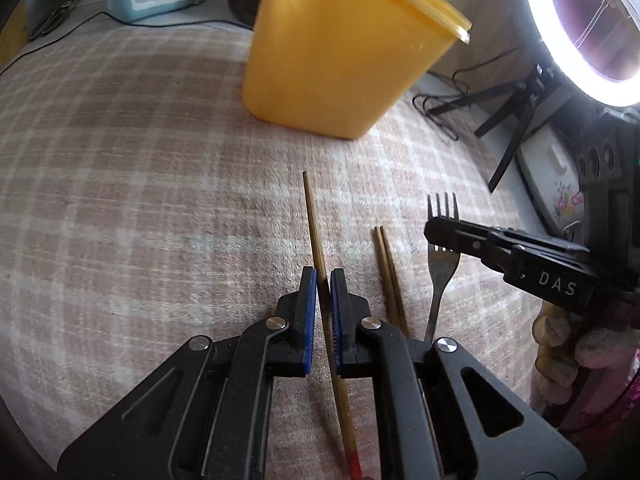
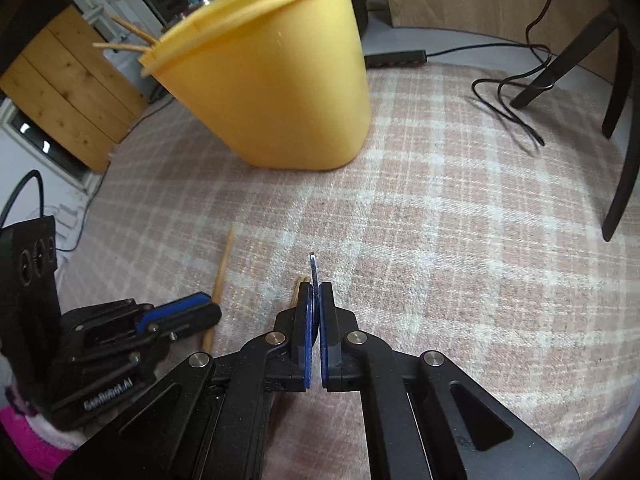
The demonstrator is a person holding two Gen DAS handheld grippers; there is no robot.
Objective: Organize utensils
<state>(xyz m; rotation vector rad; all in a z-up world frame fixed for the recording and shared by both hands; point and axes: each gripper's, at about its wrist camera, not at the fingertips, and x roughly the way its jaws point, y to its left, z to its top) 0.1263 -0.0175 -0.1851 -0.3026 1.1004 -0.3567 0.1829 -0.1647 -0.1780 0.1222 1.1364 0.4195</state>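
Right wrist view — yellow tub (image 2: 280,92) holding wooden sticks (image 2: 128,36), right gripper (image 2: 315,292) pinching fork (image 2: 313,270), left gripper (image 1: 324,280) clamping chopstick (image 1: 314,224)

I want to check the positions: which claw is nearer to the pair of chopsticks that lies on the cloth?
Right. The right claw grips the fork just beside the chopstick pair. The left claw holds a single chopstick, slightly farther to the pair's other side.
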